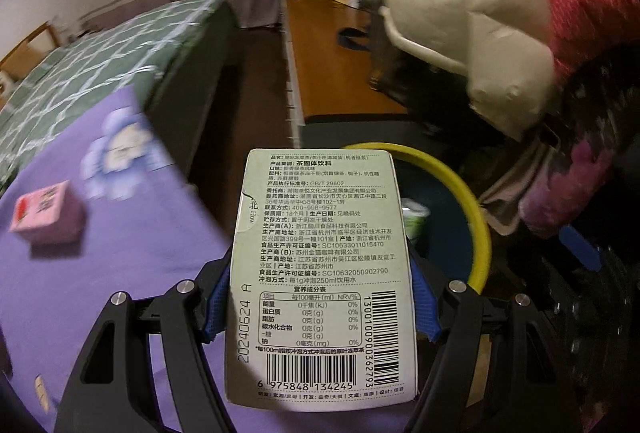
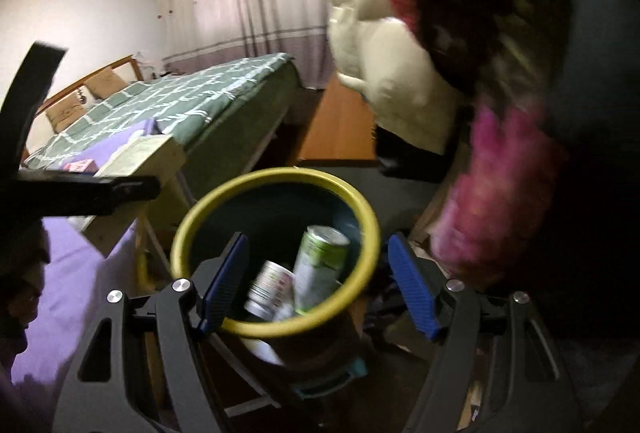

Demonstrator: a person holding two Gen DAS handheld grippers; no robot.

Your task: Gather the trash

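Green checked bedding covers the bed (image 2: pixel 168 101) at the upper left of your right wrist view, with purple cloth (image 1: pixel 120 233) spread at the left of the left wrist view. Your yellow-rimmed trash bin (image 2: pixel 360 209) sits at lower centre — a green drink can (image 2: pixel 320 265) and a smaller white can (image 2: pixel 268 287) lie inside it. Your left gripper (image 1: pixel 322 309) is clamped on a pale green tea box (image 1: pixel 320 273), held just in front of the bin's rim. Your right gripper (image 2: pixel 316 285) hangs over the bin, pads apart, empty. A small pink box (image 1: pixel 44 213) rests on the cloth at left.
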